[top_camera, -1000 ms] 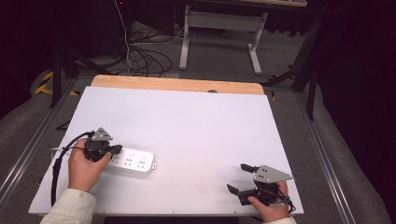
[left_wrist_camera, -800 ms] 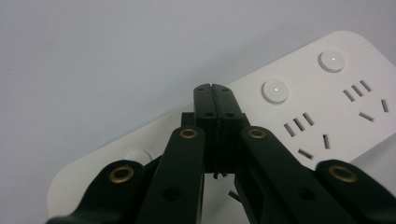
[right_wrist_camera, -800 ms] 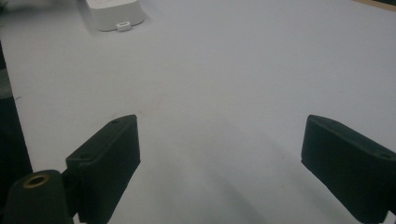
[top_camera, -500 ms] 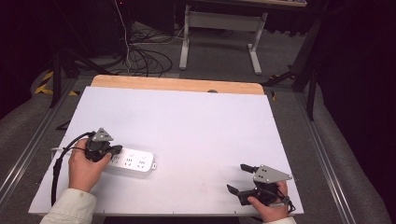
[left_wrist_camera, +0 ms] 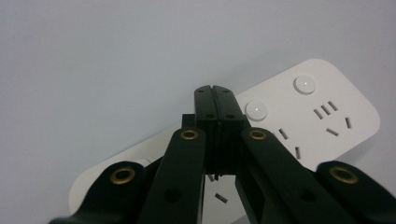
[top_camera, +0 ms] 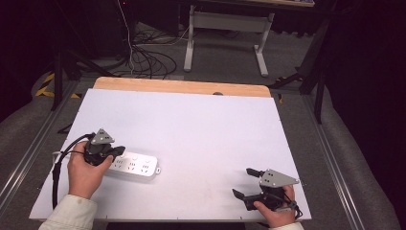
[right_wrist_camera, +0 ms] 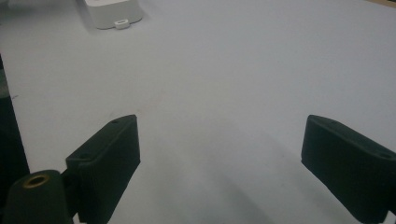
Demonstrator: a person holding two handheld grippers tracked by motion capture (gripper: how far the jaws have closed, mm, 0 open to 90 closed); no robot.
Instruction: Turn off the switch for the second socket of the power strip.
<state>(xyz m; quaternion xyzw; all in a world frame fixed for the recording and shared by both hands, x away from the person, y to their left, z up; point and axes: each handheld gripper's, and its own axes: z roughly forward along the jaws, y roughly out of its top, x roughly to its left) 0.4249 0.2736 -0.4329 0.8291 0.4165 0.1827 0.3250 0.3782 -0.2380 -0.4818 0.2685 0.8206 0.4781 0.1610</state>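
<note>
Tongs poised over a power strip on a white surface [top_camera: 191,124].

We press our left tongs [top_camera: 116,151], jaws together, onto the white rectangular plastic power strip [top_camera: 136,166] at near left; right tongs [top_camera: 245,182] rest spread. Pushing off-centre could slide it.

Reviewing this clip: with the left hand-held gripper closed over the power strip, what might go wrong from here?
1. The left hand-held gripper, jaws shut, points at a round button on the power strip; pressing off-centre may miss it.
2. The strip lies loose on the smooth white table, so a push could slide it.
3. The right hand-held gripper is open, far off, not steadying it.
</note>
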